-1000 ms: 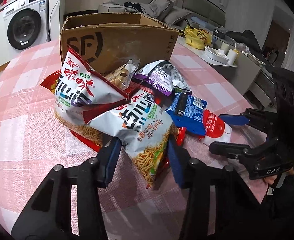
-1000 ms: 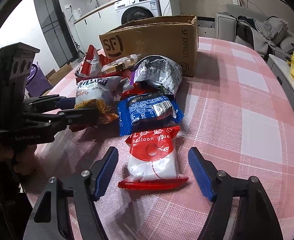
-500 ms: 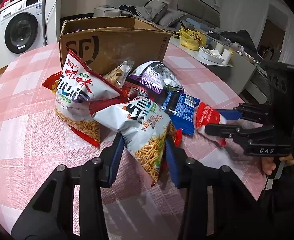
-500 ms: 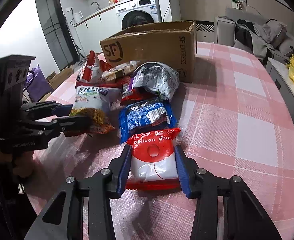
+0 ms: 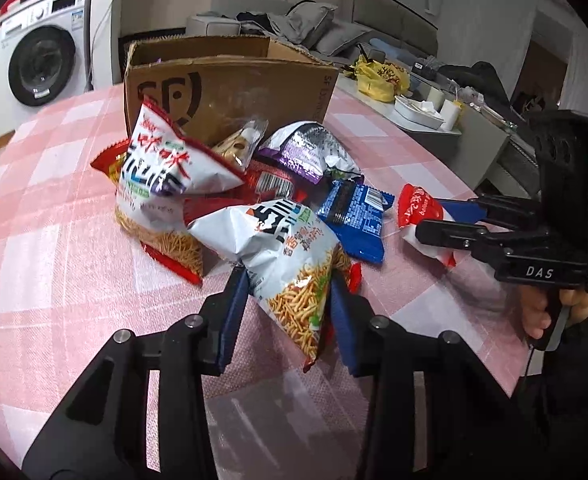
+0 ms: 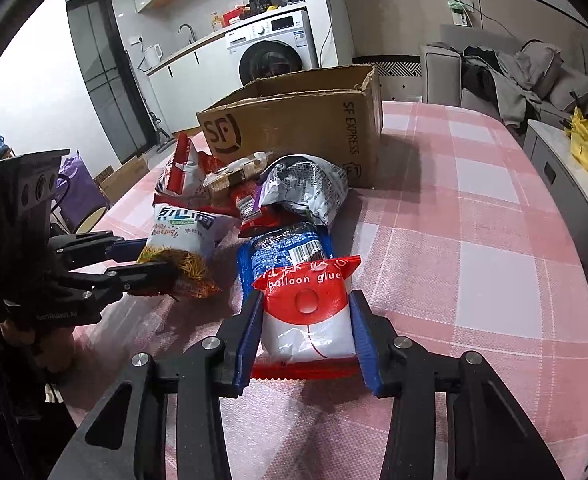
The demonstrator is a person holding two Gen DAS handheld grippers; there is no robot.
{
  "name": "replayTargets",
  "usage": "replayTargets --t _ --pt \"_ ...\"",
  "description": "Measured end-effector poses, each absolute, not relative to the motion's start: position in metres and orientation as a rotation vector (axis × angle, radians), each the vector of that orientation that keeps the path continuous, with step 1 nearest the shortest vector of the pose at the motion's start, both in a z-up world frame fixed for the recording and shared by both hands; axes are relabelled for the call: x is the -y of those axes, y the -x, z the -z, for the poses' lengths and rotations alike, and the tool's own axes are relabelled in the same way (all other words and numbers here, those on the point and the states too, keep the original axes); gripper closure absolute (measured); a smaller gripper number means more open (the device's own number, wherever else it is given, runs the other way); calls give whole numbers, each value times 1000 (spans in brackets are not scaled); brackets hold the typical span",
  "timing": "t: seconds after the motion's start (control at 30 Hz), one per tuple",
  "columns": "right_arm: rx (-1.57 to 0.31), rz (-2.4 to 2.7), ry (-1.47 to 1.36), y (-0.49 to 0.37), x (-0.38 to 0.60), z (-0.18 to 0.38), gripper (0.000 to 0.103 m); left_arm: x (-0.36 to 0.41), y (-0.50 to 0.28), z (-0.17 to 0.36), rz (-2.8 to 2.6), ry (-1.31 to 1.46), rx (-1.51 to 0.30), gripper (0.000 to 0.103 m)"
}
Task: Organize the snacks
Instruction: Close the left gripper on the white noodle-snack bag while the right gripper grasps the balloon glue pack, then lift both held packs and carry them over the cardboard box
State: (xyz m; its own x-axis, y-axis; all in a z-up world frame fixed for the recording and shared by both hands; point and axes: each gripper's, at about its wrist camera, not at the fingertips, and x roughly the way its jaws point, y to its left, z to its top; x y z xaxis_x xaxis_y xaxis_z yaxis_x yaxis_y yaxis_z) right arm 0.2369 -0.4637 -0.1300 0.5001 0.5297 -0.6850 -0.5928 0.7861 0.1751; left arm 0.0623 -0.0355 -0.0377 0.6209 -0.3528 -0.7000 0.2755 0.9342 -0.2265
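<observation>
Both pairs of jaws clamped, nearly as tight as poss. Left gripper (image 5: 290, 300) pinching noodle-snack bag (image 5: 290, 252) by lower end, bag's long axis running fwd toward SF cardboard box (image 5: 230, 84). Right gripper (image 6: 306, 320) squeezing balloon glue packet (image 6: 308, 312) across short width, long axis also aimed at box. Box open-topped, straight ahead beyond snack pile (image 5: 222, 172); next prob lift up + over near wall. Right packet farther from box.

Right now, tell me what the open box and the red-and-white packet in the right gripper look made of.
Box: brown corrugated cardboard, matte, with ragged torn rim edges and a printed logo.
Red-and-white packet: thin glossy plastic film, probably; it shows shiny highlights, wrinkles and a crimped end seal.
</observation>
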Motion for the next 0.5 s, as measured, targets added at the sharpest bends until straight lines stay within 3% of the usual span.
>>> replayTargets --t 0.07,0.13,0.33,0.47,0.5 --pt "-801 -682 88 -237 462 131 60 33 -64 38 358 116 -835 56" --pt "-802 -684 88 -237 461 132 60 32 -67 39 339 120 -840 37" --pt "-804 -683 89 -236 461 132 60 39 -85 45 349 127 -883 30" --pt "-803 -682 85 -237 462 132 60 49 -92 44 346 111 -892 31" --pt "-803 -681 84 -237 462 132 60 50 -91 44 350 108 -887 36"
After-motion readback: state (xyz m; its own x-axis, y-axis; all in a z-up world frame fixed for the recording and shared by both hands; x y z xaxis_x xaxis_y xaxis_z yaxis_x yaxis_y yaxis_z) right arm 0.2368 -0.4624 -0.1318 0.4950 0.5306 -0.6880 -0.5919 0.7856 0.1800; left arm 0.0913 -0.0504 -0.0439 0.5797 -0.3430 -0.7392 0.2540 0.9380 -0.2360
